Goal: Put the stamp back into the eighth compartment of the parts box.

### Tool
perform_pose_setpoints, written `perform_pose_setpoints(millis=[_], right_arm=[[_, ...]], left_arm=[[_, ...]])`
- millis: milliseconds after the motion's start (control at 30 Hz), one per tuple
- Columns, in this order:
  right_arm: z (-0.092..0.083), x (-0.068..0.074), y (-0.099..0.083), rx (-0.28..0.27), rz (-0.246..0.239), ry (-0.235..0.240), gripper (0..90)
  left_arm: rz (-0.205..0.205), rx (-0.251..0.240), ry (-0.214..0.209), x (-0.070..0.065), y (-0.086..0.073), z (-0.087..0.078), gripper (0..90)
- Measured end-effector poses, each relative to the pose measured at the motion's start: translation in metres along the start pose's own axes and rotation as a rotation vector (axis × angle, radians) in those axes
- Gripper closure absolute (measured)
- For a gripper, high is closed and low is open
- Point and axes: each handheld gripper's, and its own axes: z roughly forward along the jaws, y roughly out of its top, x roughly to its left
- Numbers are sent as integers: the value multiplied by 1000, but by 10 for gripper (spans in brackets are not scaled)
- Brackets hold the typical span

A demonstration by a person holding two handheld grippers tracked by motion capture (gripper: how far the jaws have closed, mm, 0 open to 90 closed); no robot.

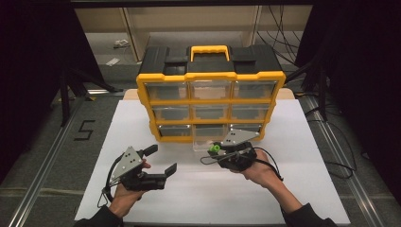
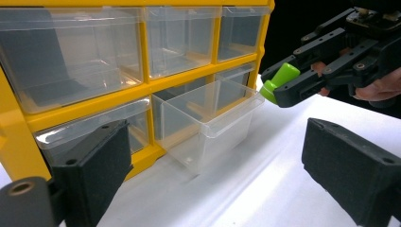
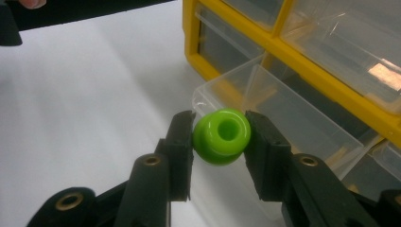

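Right hand-held gripper [image 3: 220, 137] clamps a green spool [image 3: 222, 136] between its pads, just beside the pulled-out clear drawer [image 2: 208, 125] of the yellow cabinet [image 1: 210, 78] at the surface's far edge. Left hand-held gripper [image 1: 161, 161] open, empty, toward the near-left corner.

white table [image 1: 156, 198] with yellow drawer organizer [image 1: 210, 75] on it

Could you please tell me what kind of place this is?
Probably a lab or recording workspace, not a home. A white table stands between metal rails and black curtains, with cables along the floor. On it stands a yellow drawer organizer, and the right gripper holds a green bead.
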Motion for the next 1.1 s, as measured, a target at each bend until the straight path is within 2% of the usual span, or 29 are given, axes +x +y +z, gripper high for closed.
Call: perform_pose_setpoints(millis=[567,1100], right_arm=[[10,-11,15,-43,33,-29,648],[25,-21,19,-39,60,-56,648]], left_arm=[[-4,-1,3,0,0,0,93],[-6,2,-2,0,0,1,93]])
